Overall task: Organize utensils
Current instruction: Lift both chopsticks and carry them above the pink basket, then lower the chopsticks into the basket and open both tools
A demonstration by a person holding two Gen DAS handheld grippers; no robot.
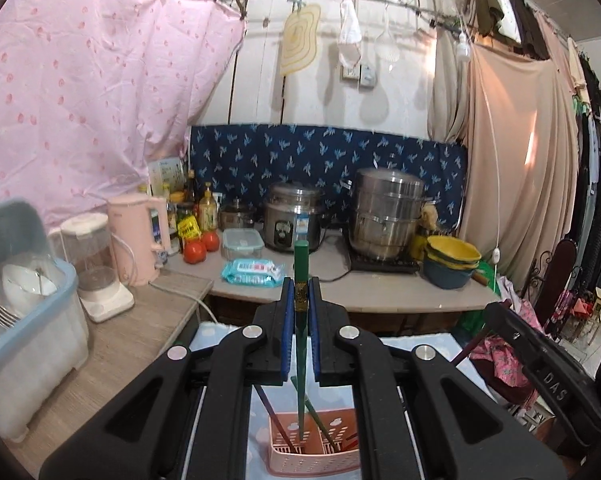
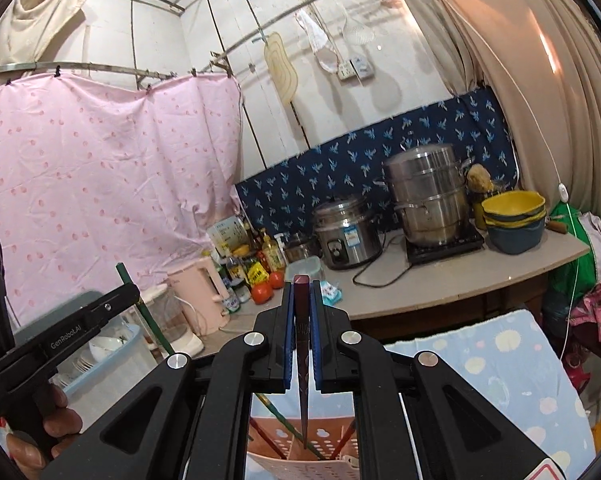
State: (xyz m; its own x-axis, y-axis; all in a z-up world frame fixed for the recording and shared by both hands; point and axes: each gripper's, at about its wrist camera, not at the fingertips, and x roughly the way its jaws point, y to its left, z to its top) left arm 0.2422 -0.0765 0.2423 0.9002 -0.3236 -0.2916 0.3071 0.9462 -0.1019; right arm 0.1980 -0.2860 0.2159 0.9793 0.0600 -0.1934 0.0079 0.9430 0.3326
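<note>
My left gripper (image 1: 301, 294) is shut on a green chopstick (image 1: 301, 268) held upright, its tip down in a pink perforated utensil basket (image 1: 314, 454) below. Other chopsticks stand in the basket. My right gripper (image 2: 301, 298) is shut on a dark red chopstick (image 2: 303, 320), also upright, its tip over the same basket (image 2: 300, 460). The left gripper's body (image 2: 72, 332) and its green chopstick (image 2: 148, 316) show at the left in the right wrist view. The right gripper's body (image 1: 540, 364) shows at the right in the left wrist view.
The basket sits on a light blue spotted cloth (image 2: 500, 368). A blue dish rack with plates (image 1: 24, 300), blender (image 1: 96, 268), pink kettle (image 1: 138, 236), bottles, tomatoes (image 1: 196, 250), wipes pack (image 1: 252, 272), rice cooker (image 1: 294, 216), steel steamer (image 1: 388, 216) and stacked bowls (image 1: 452, 260) line the counters.
</note>
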